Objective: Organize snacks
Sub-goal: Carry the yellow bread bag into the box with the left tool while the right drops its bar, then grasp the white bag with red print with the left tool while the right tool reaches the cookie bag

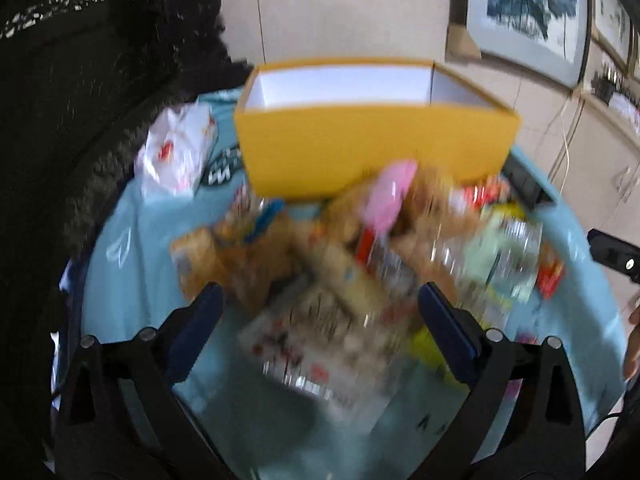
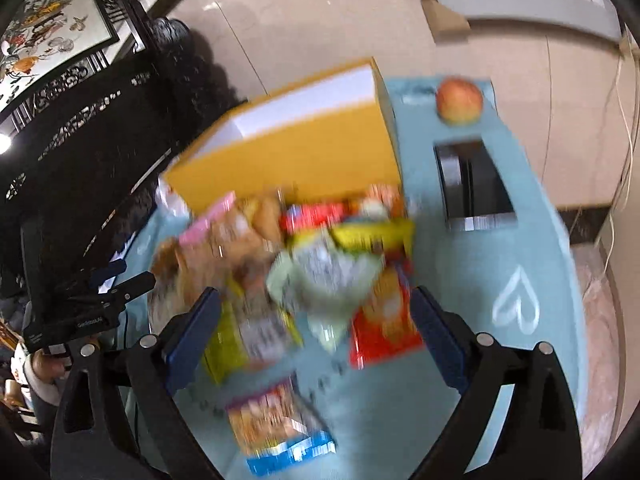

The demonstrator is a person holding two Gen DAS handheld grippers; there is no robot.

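I am holding the left gripper (image 1: 320, 304) with its jaws spread wide and nothing between them; it is hanging above the near edge of the snack pile (image 1: 360, 248). I am holding the right gripper (image 2: 316, 308) likewise parted and empty over the same heap, seen there as the snack pile (image 2: 288, 248).

In the left wrist view, the pile is lying at the centre on the light blue tablecloth (image 1: 132, 264), with the yellow box (image 1: 372, 144) standing open at 12 o'clock, its front wall touching or just behind the far packets; blur is preventing a firmer reading. A pink packet (image 1: 390, 194) is sitting at the top of the heap. A white plastic bag (image 1: 176, 152) is lying at 10 o'clock, beside the box.

In the right wrist view, a red packet (image 2: 384, 332) is lying at 4 o'clock of the pile, and a blue-edged packet (image 2: 280, 428) is lying apart at 6 o'clock. An apple (image 2: 459, 100) is resting at 1 o'clock, and a dark rectangular device (image 2: 474, 184) is lying at 2 o'clock. The left gripper is showing at 9 o'clock.
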